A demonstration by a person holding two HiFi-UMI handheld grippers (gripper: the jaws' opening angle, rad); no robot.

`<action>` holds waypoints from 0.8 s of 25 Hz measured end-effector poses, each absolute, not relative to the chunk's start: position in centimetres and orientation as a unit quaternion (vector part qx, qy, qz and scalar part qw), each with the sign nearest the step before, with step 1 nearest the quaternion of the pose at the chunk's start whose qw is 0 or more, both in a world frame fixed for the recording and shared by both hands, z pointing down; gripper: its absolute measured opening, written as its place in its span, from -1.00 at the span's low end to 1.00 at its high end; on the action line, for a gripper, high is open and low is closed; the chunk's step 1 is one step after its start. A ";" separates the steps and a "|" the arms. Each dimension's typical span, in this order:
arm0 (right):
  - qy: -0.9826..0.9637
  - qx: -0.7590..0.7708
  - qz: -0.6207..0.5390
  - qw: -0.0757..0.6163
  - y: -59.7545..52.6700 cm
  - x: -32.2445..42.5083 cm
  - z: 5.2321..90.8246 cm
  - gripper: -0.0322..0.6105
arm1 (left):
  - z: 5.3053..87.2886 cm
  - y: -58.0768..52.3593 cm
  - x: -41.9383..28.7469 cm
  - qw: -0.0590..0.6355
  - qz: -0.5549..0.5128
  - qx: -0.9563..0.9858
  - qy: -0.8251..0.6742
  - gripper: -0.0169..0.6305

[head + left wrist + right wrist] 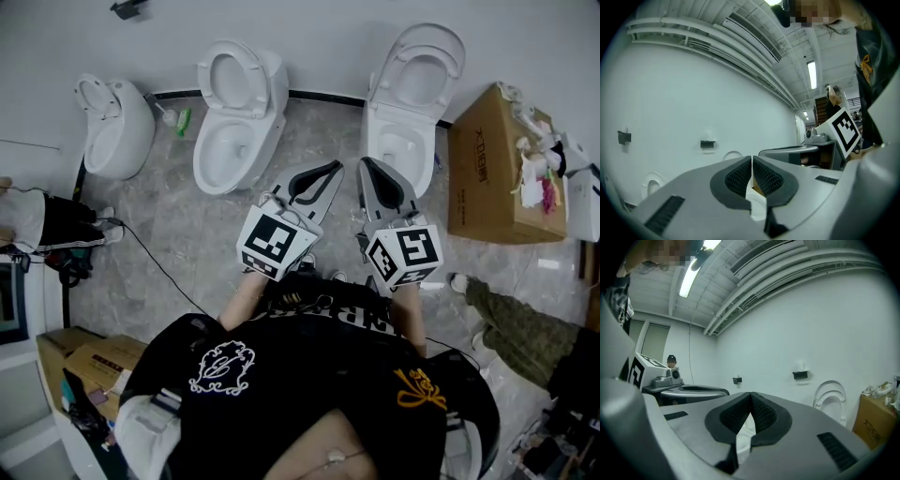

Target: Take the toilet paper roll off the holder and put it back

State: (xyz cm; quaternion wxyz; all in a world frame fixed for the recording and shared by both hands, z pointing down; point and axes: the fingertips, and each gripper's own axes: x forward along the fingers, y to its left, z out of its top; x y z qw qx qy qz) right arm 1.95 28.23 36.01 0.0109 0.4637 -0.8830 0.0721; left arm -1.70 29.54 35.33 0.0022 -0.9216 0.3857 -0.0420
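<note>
A small black wall holder (800, 375) carries a pale white roll of paper (802, 365) above the open-lidded toilet (830, 397). The left gripper view shows a black holder (707, 144) with a faint white shape on top. A second black holder (737, 379) hangs further left on the wall. Both grippers are held close to the person's chest, far from the wall. My left gripper (332, 169) (752, 160) has its ribbed pads pressed together, empty. My right gripper (367, 163) (751, 395) is likewise shut on nothing.
Three white toilets stand along the wall: left (112, 127), middle (239, 108), right (412, 89). A cardboard box (487, 173) with clutter on it sits at the right. Another person's leg (511, 319) lies on the floor at the right. A black cable (155, 262) runs across the tiles.
</note>
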 end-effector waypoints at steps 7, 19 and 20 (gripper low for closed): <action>-0.877 0.476 0.062 0.014 27.7 -0.7 36.2 -0.86 | 35.4 28.6 -4.5 0.007 -0.030 -0.926 0.377 -0.87; -0.854 0.515 0.068 0.019 26.4 0.2 37.2 -0.86 | 36.7 26.9 -4.4 -0.007 -0.022 -0.938 0.345 -0.87; -0.854 0.516 0.071 0.020 26.2 0.4 37.4 -0.86 | 36.9 26.7 -4.3 -0.010 -0.023 -0.939 0.344 -0.87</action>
